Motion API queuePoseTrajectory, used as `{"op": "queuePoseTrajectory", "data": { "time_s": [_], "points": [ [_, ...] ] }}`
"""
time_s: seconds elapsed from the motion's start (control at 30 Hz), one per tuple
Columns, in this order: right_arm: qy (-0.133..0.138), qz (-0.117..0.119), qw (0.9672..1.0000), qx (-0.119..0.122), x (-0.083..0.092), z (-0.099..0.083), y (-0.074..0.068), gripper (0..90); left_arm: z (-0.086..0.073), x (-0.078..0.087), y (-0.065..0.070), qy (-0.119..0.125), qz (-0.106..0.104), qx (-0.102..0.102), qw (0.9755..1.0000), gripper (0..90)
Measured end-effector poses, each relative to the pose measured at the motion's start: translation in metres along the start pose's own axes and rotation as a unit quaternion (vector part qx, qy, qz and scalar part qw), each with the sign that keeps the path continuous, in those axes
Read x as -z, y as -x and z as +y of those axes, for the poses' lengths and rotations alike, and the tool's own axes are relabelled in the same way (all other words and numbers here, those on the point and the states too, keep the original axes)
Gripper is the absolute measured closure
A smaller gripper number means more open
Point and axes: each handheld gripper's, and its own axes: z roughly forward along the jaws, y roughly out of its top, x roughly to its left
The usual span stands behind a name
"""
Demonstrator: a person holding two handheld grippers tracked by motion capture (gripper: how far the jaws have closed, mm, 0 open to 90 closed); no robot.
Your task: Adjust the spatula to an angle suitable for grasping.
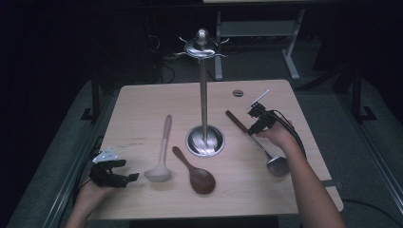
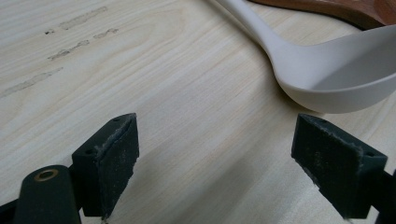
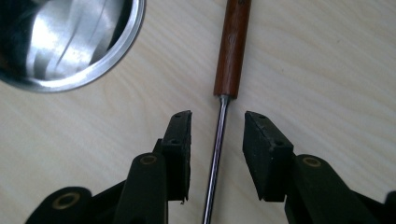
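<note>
Ladles: 2 (image 1: 259,140) (image 1: 160,152) | wooden spoon: 1 (image 1: 196,173) | rack: 1 (image 1: 204,95)

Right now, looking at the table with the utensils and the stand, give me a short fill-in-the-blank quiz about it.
1. The right gripper has its open jaws on either side of the metal ladle's thin ____.
2. The left gripper is open beside the ____ ladle.
3. Between the two ladles lies a dark wooden ____.
4. The hanging stand's pole rises from a round ____ base.

Missing words: shaft; white; spoon; metal
</note>
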Motion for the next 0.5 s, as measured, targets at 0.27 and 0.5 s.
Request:
{"op": "queuePoseTrajectory", "data": {
  "time_s": [0.27,0.5],
  "points": [
    [-0.039,0.004,0.9992,0.003,-0.019,0.021,0.008,62.6,0.000,-0.001,0.000,0.001,-0.002,-0.001,1.0000,14.9],
    [-0.058,0.008,0.9983,0.002,-0.030,0.035,0.014,62.9,0.000,-0.003,0.002,-0.003,-0.005,0.003,1.0000,14.9]
  ]
}}
